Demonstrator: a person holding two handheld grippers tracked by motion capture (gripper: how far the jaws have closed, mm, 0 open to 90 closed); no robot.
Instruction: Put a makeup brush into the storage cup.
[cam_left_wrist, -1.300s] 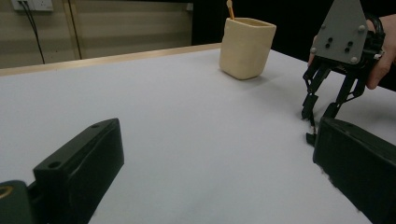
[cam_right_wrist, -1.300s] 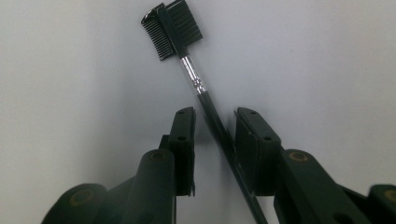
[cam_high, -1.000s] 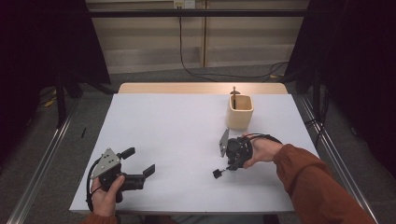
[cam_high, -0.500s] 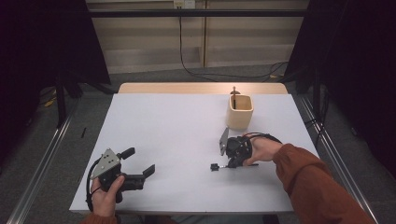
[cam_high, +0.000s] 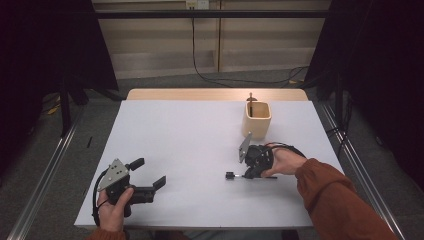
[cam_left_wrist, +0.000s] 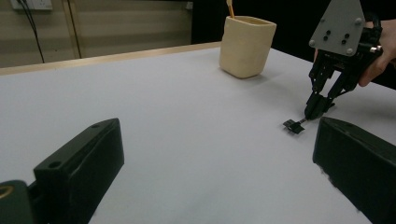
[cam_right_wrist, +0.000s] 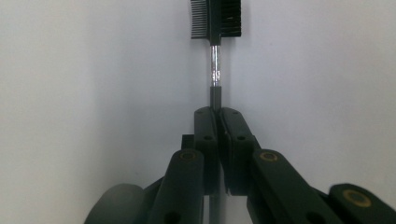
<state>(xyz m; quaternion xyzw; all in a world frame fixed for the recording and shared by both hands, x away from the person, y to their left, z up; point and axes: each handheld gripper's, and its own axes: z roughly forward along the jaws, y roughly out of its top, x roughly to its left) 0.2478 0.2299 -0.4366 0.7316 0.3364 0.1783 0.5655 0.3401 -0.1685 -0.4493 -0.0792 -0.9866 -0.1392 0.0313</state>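
The high view is dim and slightly soft, with the white surface the one evenly lit area while the room at both sides falls into near black; shadows on it are faint and short, which suggests diffuse light from above. In the left gripper view the near jaws of the left hand-held gripper are large, dark and blurred, while the cup farther off is sharper and casts a soft shadow. The right gripper view is grey and flat, with a small glint on the metal stem of the brush and darkening toward the corners.
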